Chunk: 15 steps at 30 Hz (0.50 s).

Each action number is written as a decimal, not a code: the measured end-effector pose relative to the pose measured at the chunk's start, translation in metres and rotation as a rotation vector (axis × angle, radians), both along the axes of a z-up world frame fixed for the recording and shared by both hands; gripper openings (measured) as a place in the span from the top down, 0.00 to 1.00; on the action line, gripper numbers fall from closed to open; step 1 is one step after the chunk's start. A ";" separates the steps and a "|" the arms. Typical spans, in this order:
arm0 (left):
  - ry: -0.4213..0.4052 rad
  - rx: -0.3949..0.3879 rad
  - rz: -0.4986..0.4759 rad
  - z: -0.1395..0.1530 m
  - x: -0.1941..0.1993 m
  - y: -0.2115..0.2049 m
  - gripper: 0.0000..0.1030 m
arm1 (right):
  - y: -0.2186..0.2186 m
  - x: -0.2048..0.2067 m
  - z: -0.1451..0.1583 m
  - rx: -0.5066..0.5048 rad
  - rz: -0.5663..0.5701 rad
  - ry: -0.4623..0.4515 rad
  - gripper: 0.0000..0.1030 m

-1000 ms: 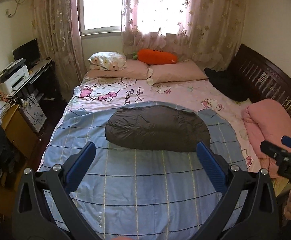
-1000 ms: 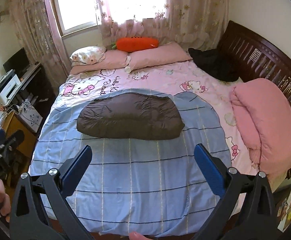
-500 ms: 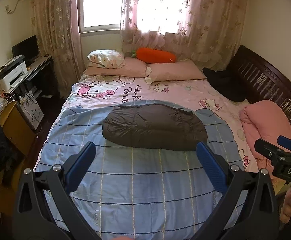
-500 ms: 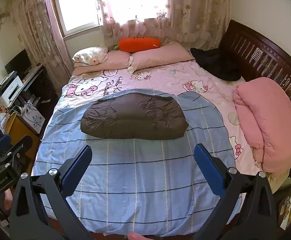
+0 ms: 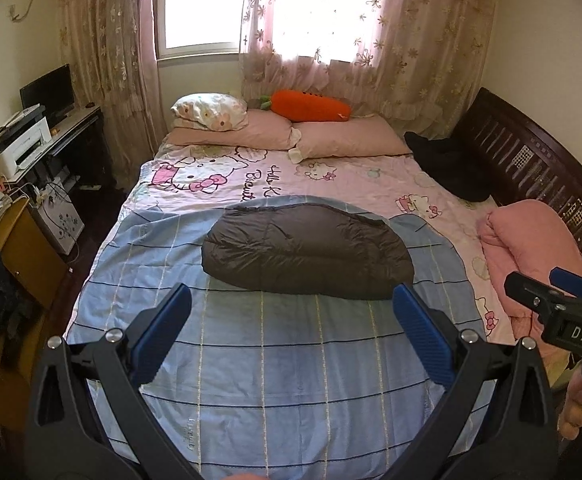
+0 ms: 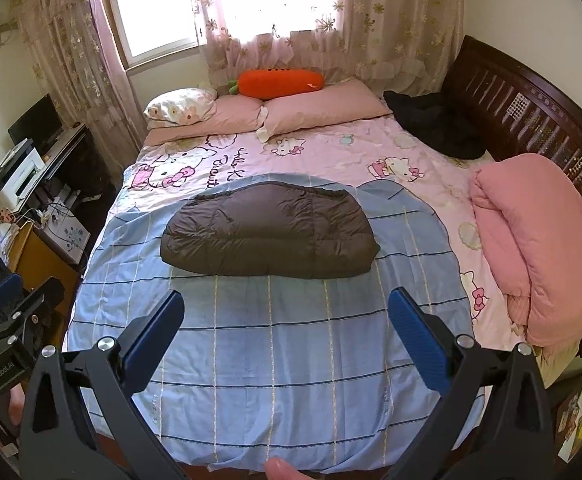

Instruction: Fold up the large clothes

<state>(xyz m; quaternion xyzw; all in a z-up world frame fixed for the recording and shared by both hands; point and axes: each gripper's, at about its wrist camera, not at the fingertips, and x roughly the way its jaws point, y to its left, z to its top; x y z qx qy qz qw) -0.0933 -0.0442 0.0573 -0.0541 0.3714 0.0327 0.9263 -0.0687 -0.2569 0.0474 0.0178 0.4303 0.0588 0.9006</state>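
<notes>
The left hand-held gripper [image 5: 291, 312] is held above the near end of the bed [image 5: 371, 172], its two blue-padded fingers spread wide with nothing between them. The right hand-held gripper [image 6: 287, 316] is held the same way, jaws wide apart and empty.

Ahead of both hand-held grippers, a dark brown padded garment [image 5: 307, 256] is seen lying folded into a compact bundle on a blue checked sheet [image 5: 291, 368]; it is apart from the fingertips of either one. The blue checked sheet is spread directly below and ahead of the fingers, over a pink cartoon-print bedsheet [image 5: 227, 176] that is visible beyond the garment.

Farther ahead, pink pillows [image 5: 347, 140], a floral pillow [image 5: 211, 108] and an orange carrot-shaped cushion [image 5: 309, 106] are set against the curtained window [image 5: 195, 4]. To the right of the hand-held grippers, a folded pink quilt [image 6: 539, 240] and a black garment [image 6: 435, 124] are lying beside the dark wooden headboard [image 6: 531, 108]. To the left, a tabletop [image 5: 71, 128] with a printer [image 5: 19, 148] and a monitor [image 5: 47, 92] is seen.

In the left wrist view, the right hand-held gripper is partly visible at the right edge, with fingers of the person's hand [image 5: 577, 412] on its handle.
</notes>
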 end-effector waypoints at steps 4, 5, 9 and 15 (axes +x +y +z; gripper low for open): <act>-0.009 0.031 0.003 0.001 -0.001 0.000 0.02 | 0.003 0.004 -0.002 -0.004 0.001 0.002 0.01; -0.009 0.030 0.004 0.001 -0.001 0.000 0.02 | 0.003 0.004 -0.003 0.001 0.002 0.008 0.01; 0.003 0.011 0.012 0.000 0.001 0.007 0.02 | 0.005 0.006 -0.006 0.007 0.012 0.021 0.01; 0.009 0.020 0.036 -0.003 -0.002 0.010 0.02 | 0.014 0.005 -0.005 -0.011 0.048 0.012 0.01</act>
